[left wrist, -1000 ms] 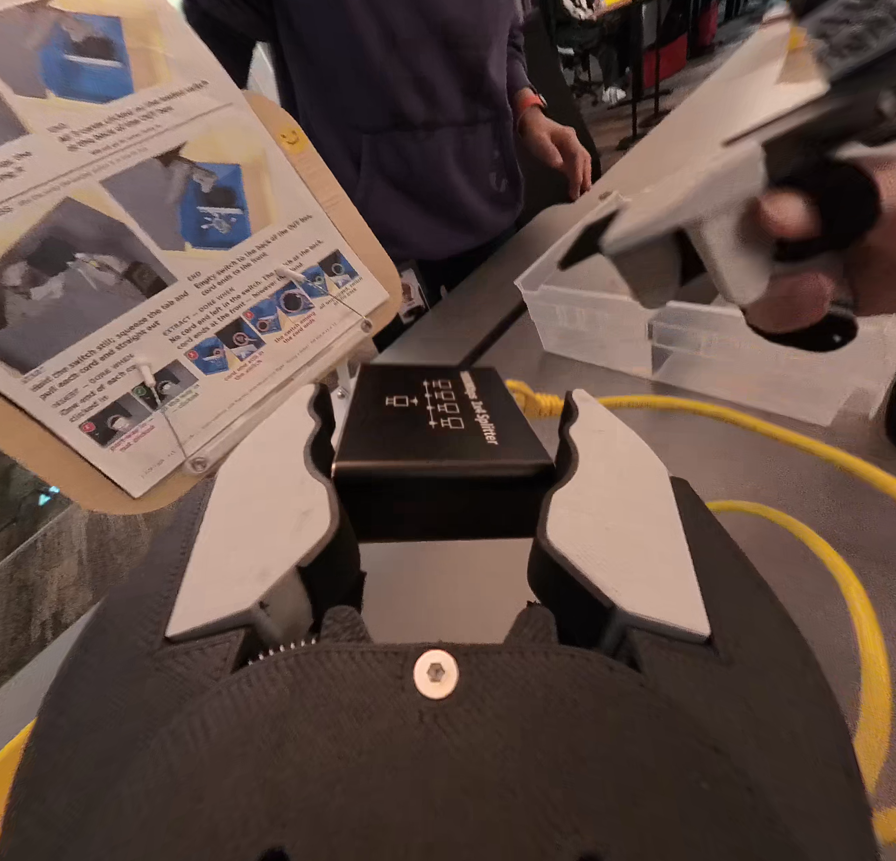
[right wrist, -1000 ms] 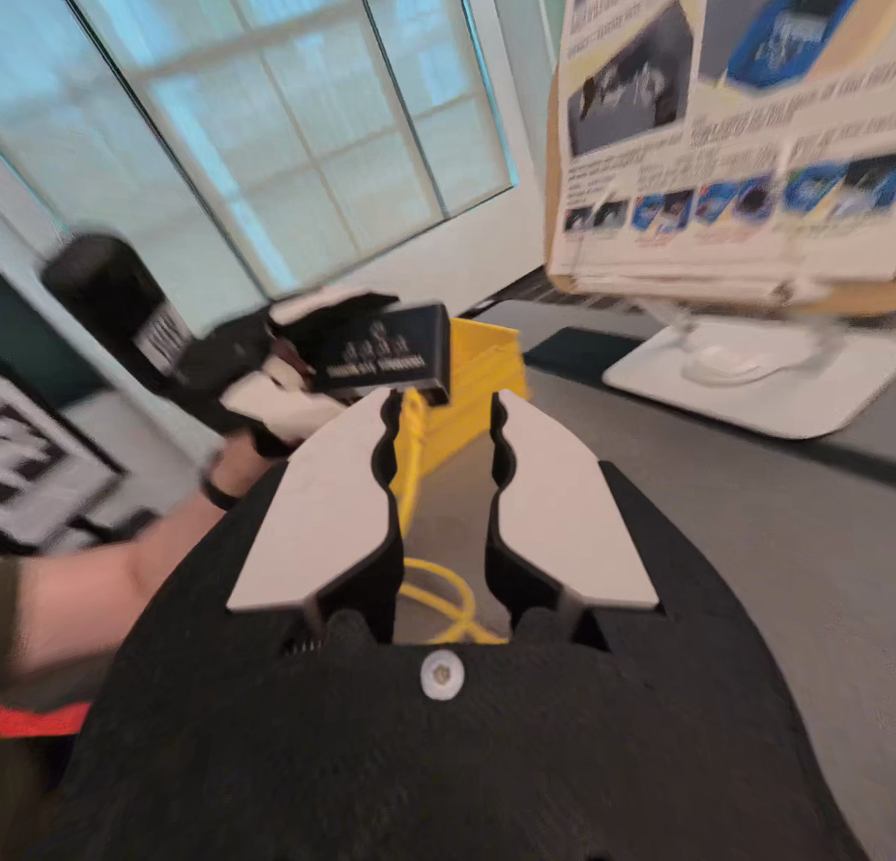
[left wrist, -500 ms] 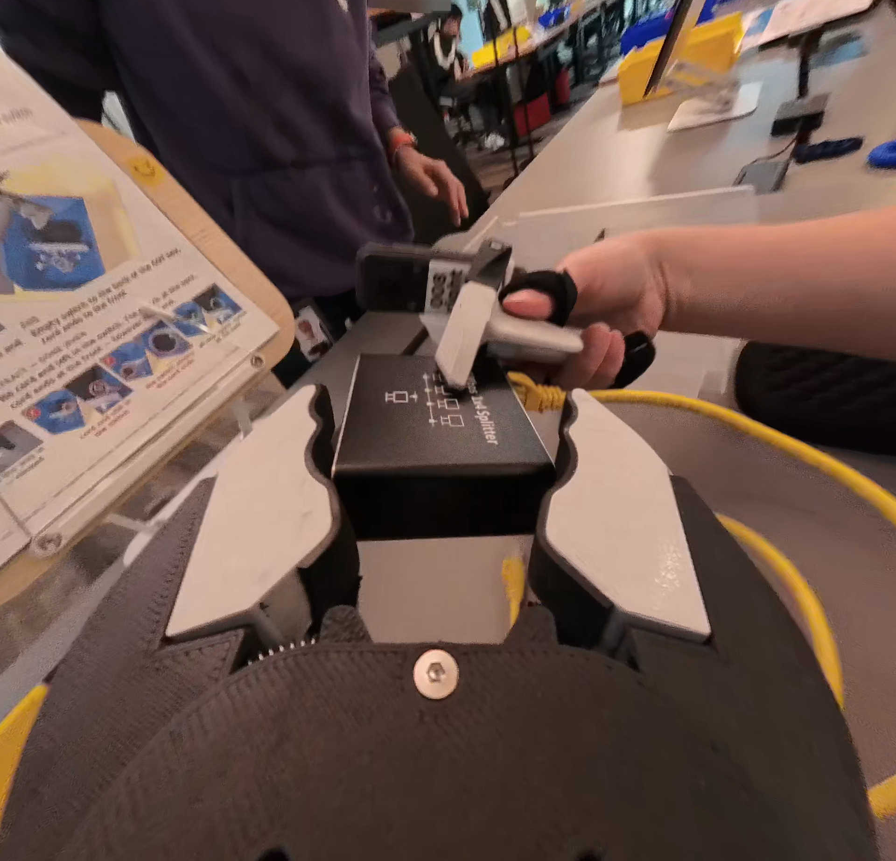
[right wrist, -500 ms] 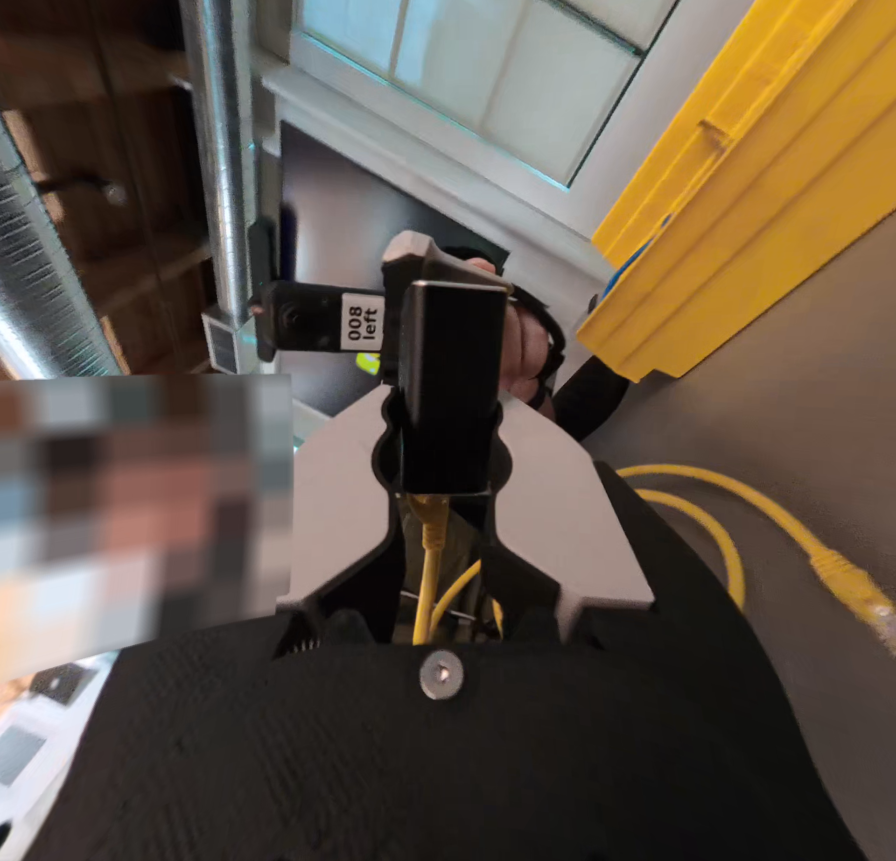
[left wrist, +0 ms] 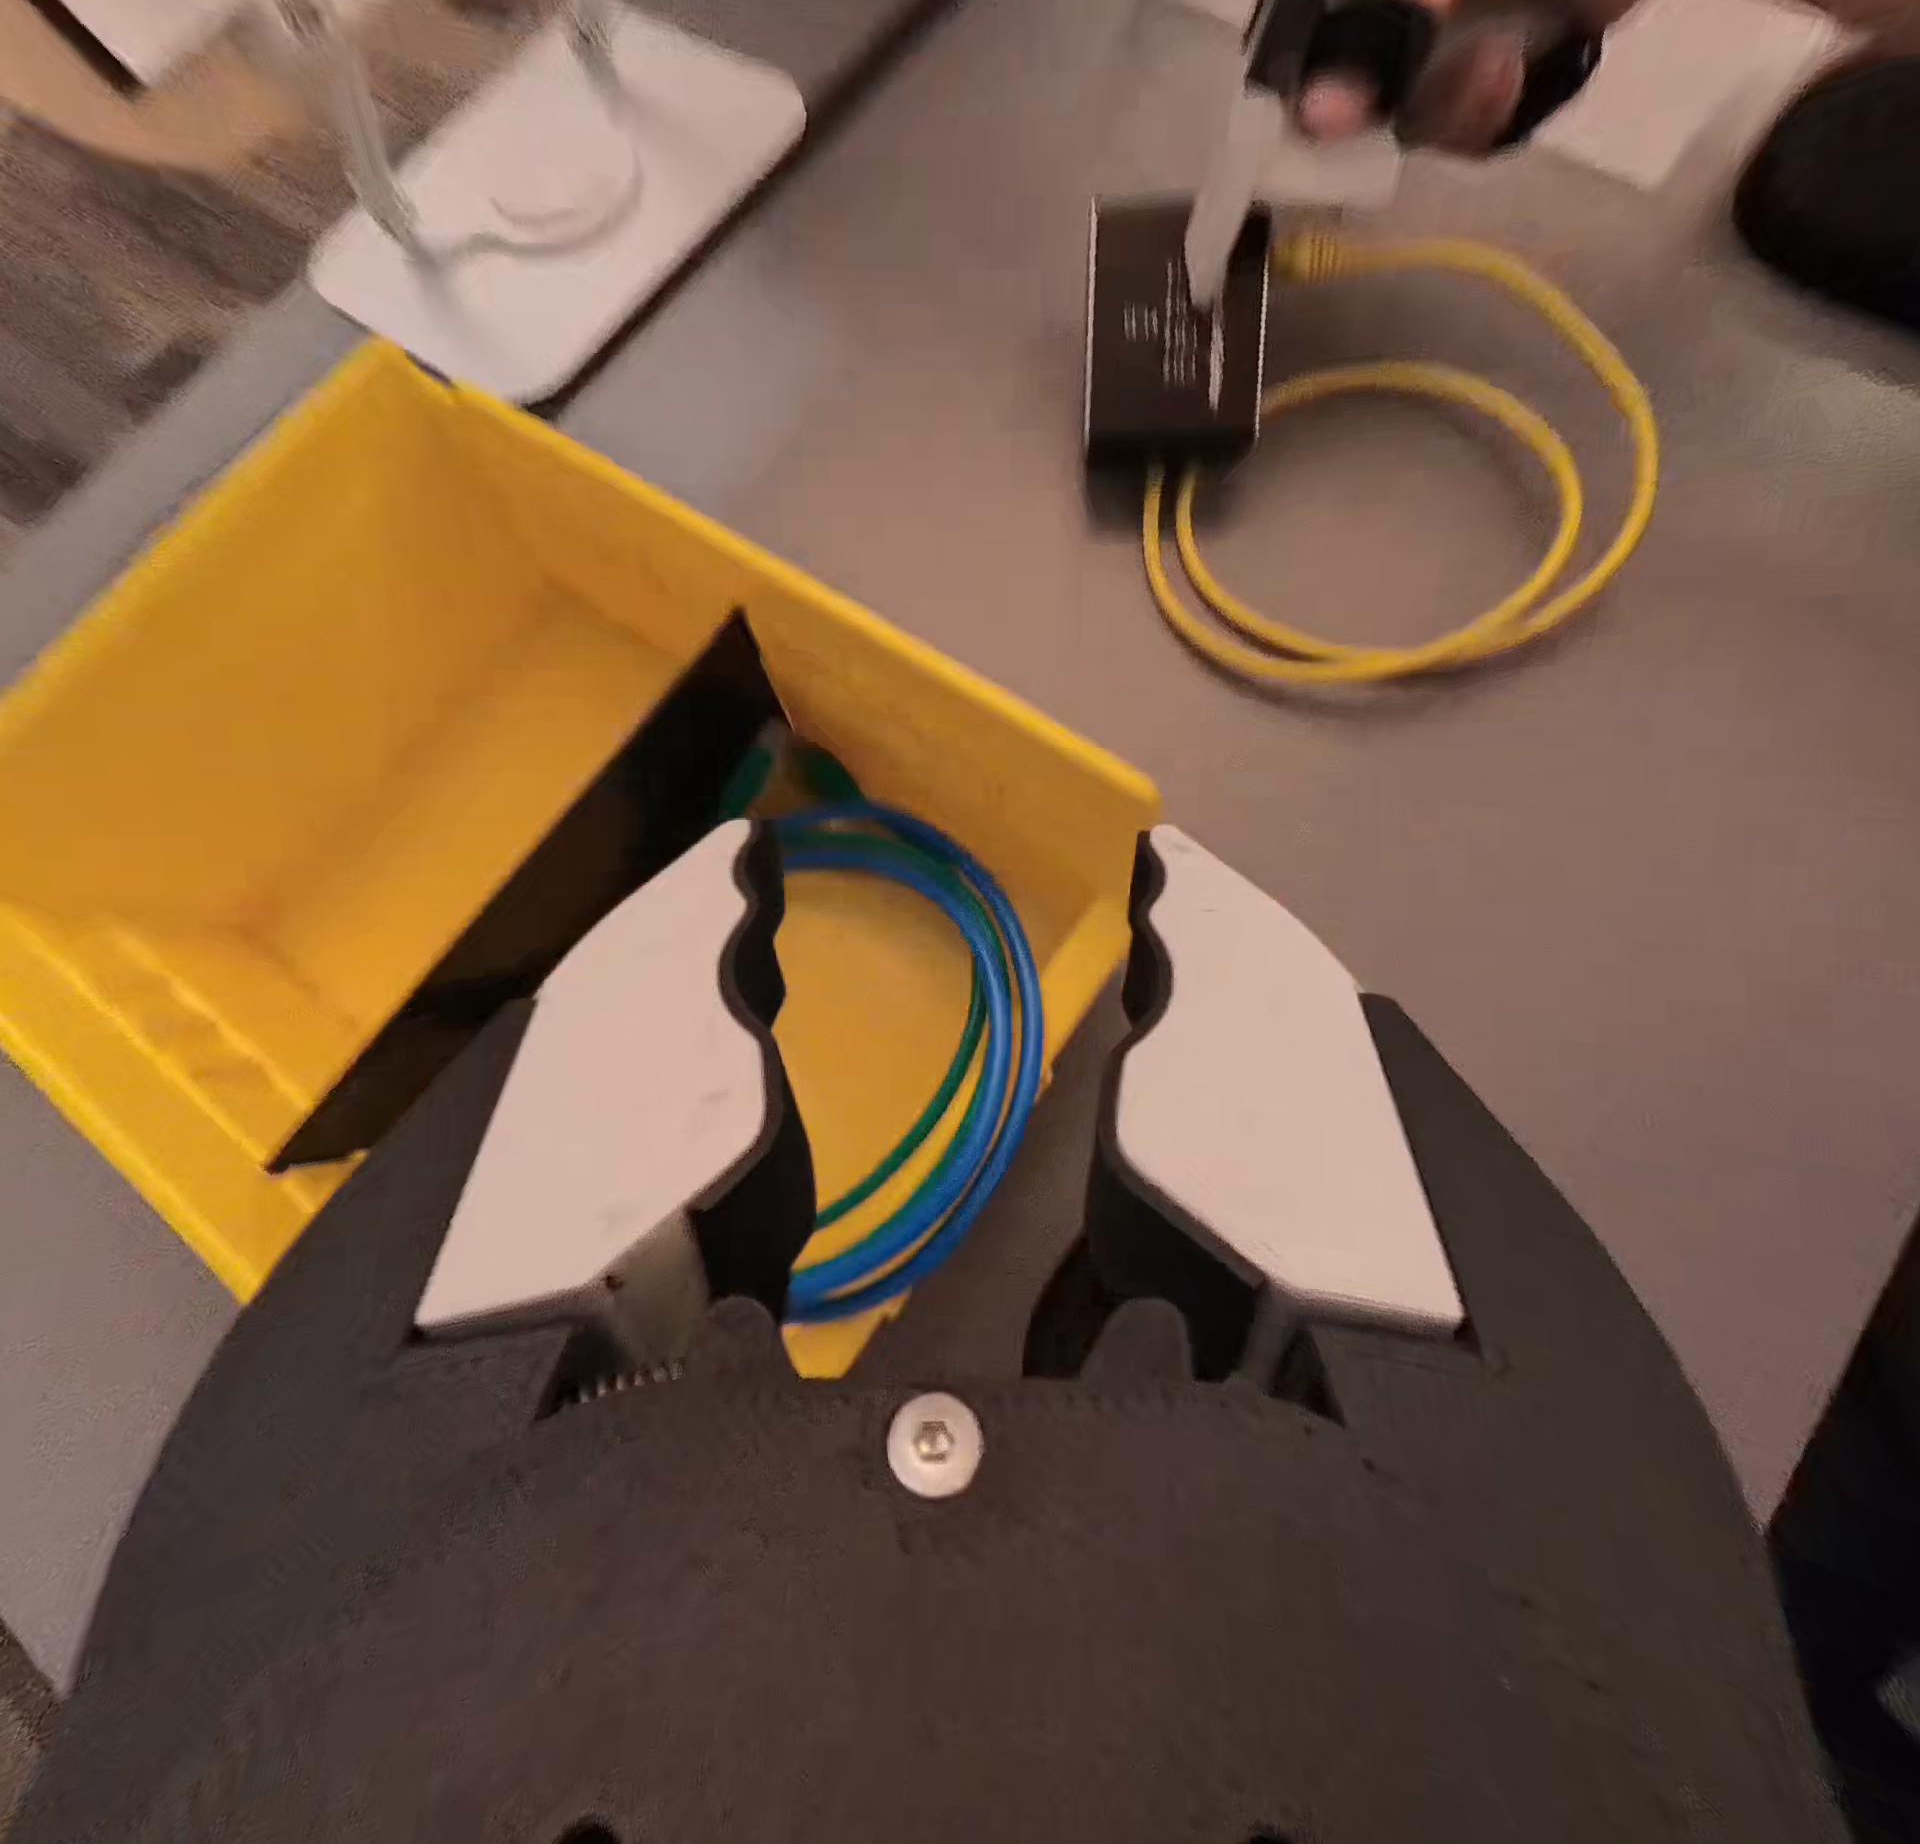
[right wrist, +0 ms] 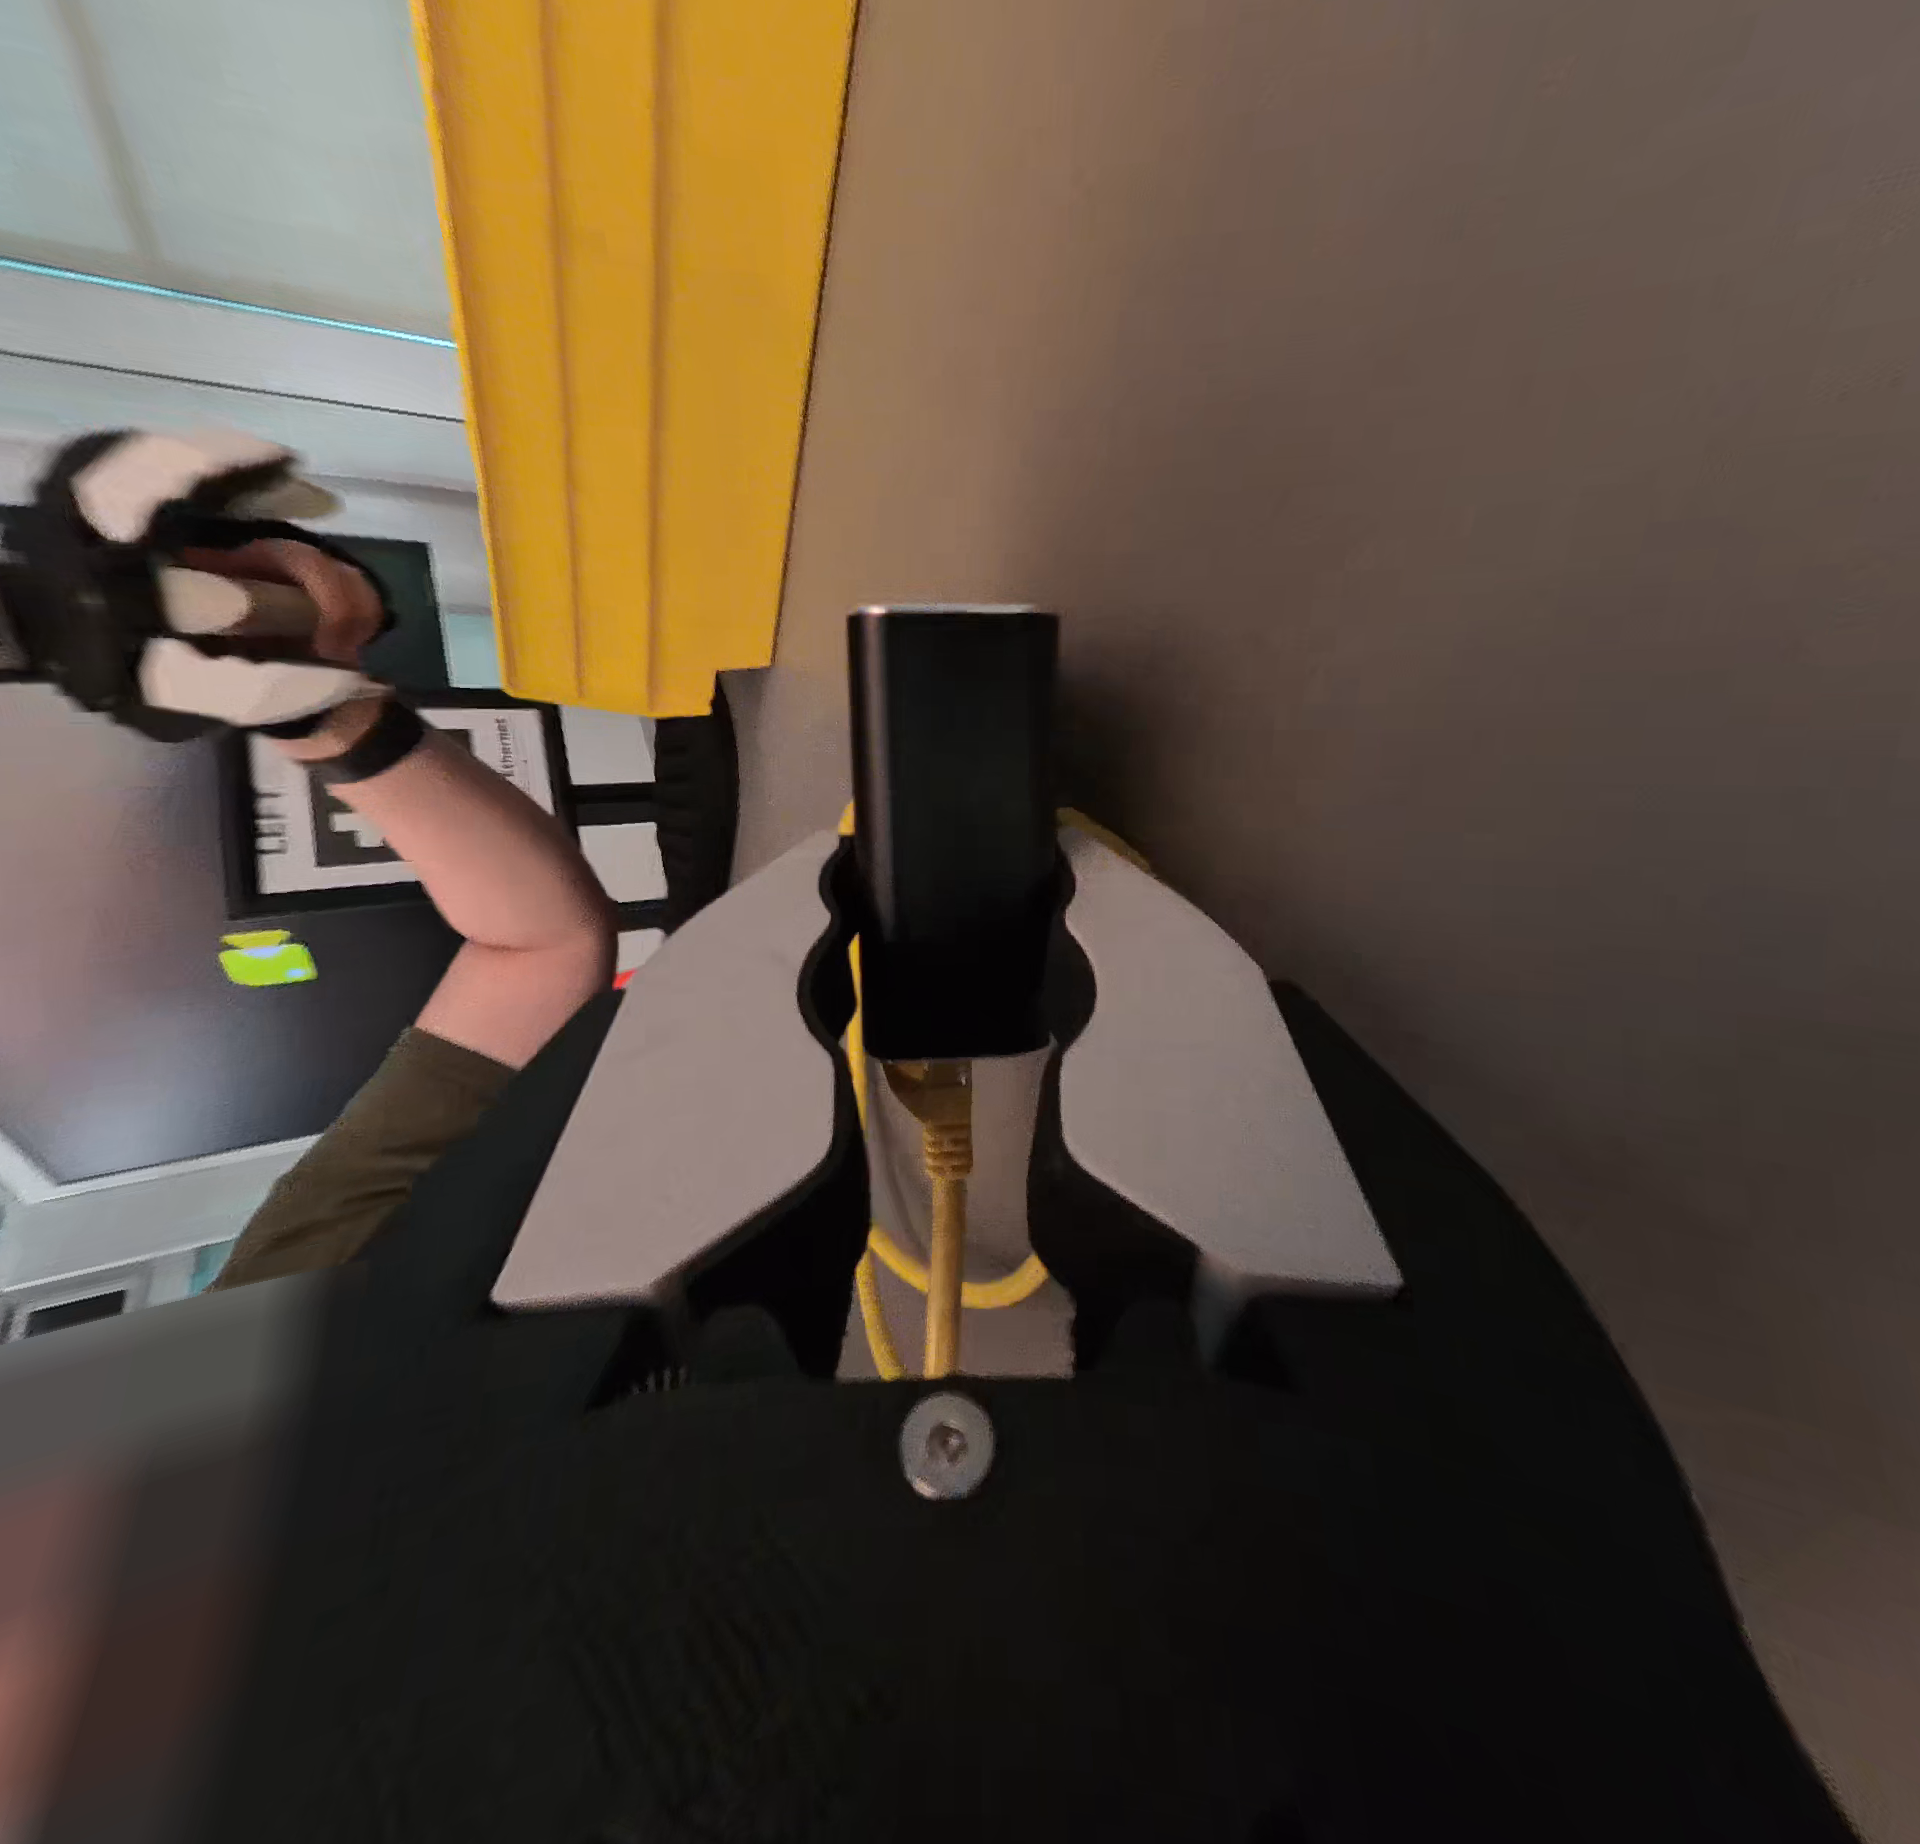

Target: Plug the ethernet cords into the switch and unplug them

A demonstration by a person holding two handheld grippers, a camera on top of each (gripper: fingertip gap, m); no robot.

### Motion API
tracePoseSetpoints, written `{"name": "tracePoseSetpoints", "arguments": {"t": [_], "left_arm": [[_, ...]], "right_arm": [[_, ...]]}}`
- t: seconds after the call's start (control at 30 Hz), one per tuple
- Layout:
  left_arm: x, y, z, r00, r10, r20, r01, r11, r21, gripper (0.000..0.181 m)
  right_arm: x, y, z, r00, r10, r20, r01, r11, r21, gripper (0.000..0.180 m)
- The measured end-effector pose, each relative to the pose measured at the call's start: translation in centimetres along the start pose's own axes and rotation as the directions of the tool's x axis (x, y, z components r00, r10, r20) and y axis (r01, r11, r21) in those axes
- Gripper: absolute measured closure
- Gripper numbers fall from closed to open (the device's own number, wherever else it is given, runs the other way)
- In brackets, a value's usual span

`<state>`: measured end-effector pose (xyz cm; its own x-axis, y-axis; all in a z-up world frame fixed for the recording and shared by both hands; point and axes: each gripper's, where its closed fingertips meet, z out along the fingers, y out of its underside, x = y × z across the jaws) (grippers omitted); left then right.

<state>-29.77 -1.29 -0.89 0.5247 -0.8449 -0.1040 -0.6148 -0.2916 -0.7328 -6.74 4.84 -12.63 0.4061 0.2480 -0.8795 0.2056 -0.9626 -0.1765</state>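
Note:
The black switch [right wrist: 951,755] is clamped between the fingers of my right gripper [right wrist: 951,859]. A yellow ethernet cord [right wrist: 943,1150] is plugged into its near end. In the left wrist view the switch [left wrist: 1169,340] rests on the grey table with the right gripper [left wrist: 1231,236] on it. The yellow cord [left wrist: 1455,641] loops beside it, and its other plug [left wrist: 1311,256] lies by the switch's far end. My left gripper [left wrist: 945,844] is open and empty over a yellow bin [left wrist: 935,745] that holds coiled blue [left wrist: 1023,1046] and green [left wrist: 935,1108] cords.
A white stand base [left wrist: 582,194] stands on the table behind the bin. The bin's side [right wrist: 623,288] is just left of the switch in the right wrist view. The left gripper and the hand holding it [right wrist: 187,589] show at the far left there.
My left gripper let go of the switch, opened wider and moved away over the yellow bin. My right gripper closed on the switch and now holds it down at the table.

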Motion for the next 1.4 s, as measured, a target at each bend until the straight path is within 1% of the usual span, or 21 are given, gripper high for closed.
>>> {"name": "tracePoseSetpoints", "arguments": {"t": [0.1,0.13,0.2,0.3,0.37,0.43,0.53,0.67,0.77,0.87,0.9,0.97,1.03,1.1,1.13,1.2,1.3,1.37,1.4], "left_arm": [[0.1,4.0,0.8,0.999,-0.003,-0.051,-0.002,0.996,-0.086,0.130],[0.3,5.2,1.2,0.997,-0.014,-0.074,0.005,0.992,-0.128,0.130],[0.8,7.2,2.1,0.992,-0.027,-0.125,0.001,0.979,-0.204,0.131],[0.9,9.1,2.9,0.990,-0.004,-0.144,-0.040,0.953,-0.301,0.131],[1.0,9.9,3.3,0.988,-0.003,-0.155,-0.052,0.934,-0.353,0.145],[1.3,10.1,3.5,0.984,-0.013,-0.177,-0.053,0.930,-0.365,0.161],[1.4,9.7,3.3,0.982,-0.015,-0.187,-0.053,0.934,-0.353,0.168],[1.0,8.9,2.7,0.987,-0.005,-0.163,-0.047,0.947,-0.318,0.169],[0.5,8.1,1.8,0.988,-0.038,-0.148,-0.007,0.957,-0.292,0.168],[-0.2,6.4,0.9,0.988,-0.082,-0.133,0.052,0.976,-0.212,0.170],[-0.8,5.8,0.5,0.989,-0.096,-0.108,0.075,0.980,-0.186,0.172],[-2.6,4.4,-0.7,0.993,-0.120,-0.013,0.118,0.986,-0.119,0.175],[-3.3,2.4,-2.3,0.986,-0.169,0.010,0.169,0.984,-0.047,0.175],[-3.4,0.0,-3.9,0.984,-0.174,0.018,0.174,0.985,0.019,0.175],[-2.9,-1.4,-4.7,0.988,-0.154,0.004,0.154,0.987,0.041,0.175],[-1.6,-4.2,-6.1,0.996,-0.088,-0.004,0.089,0.994,0.066,0.175],[1.5,-8.4,-6.9,0.999,0.041,-0.021,-0.039,0.997,0.072,0.175],[4.5,-10.5,-6.1,0.985,0.161,-0.062,-0.158,0.986,0.048,0.175],[5.9,-11.1,-5.4,0.973,0.215,-0.082,-0.214,0.976,0.025,0.175]], "right_arm": [[0.3,-0.2,0.0,1.000,0.013,0.026,-0.013,1.000,0.000,0.147],[0.6,-0.3,0.0,1.000,0.016,0.023,-0.016,1.000,0.006,0.145],[1.7,-0.6,-0.3,0.999,0.019,-0.036,-0.019,1.000,0.017,0.137],[2.3,-1.8,-1.4,0.993,-0.030,-0.114,0.040,0.996,0.083,0.136],[2.6,-2.6,-2.3,0.981,-0.069,-0.184,0.092,0.988,0.121,0.135],[3.0,-3.5,-3.4,0.954,-0.096,-0.284,0.147,0.975,0.164,0.132],[2.7,-4.1,-4.2,0.912,-0.151,-0.381,0.233,0.956,0.180,0.130],[1.7,-3.7,-4.1,0.878,-0.224,-0.422,0.317,0.934,0.164,0.131],[0.7,-3.0,-3.9,0.844,-0.288,-0.452,0.385,0.913,0.136,0.131],[-0.4,-2.0,-3.6,0.807,-0.353,-0.473,0.447,0.889,0.099,0.130],[-0.8,-1.7,-3.5,0.798,-0.373,-0.473,0.465,0.881,0.090,0.130],[-1.8,-1.2,-3.3,0.778,-0.411,-0.475,0.505,0.859,0.085,0.131],[-3.4,-0.9,-3.0,0.747,-0.465,-0.475,0.566,0.819,0.089,0.131],[-5.9,-0.5,-2.4,0.712,-0.543,-0.446,0.643,0.759,0.102,0.132],[-7.6,-0.3,-2.0,0.685,-0.589,-0.429,0.689,0.715,0.119,0.132],[-11.6,0.0,-1.4,0.604,-0.687,-0.404,0.787,0.593,0.170,0.131],[-18.1,0.7,-0.7,0.403,-0.810,-0.426,0.914,0.338,0.223,0.123],[-22.0,1.8,0.1,0.251,-0.859,-0.446,0.963,0.175,0.204,0.109],[-23.5,2.2,0.3,0.170,-0.865,-0.472,0.980,0.096,0.176,0.106]]}}
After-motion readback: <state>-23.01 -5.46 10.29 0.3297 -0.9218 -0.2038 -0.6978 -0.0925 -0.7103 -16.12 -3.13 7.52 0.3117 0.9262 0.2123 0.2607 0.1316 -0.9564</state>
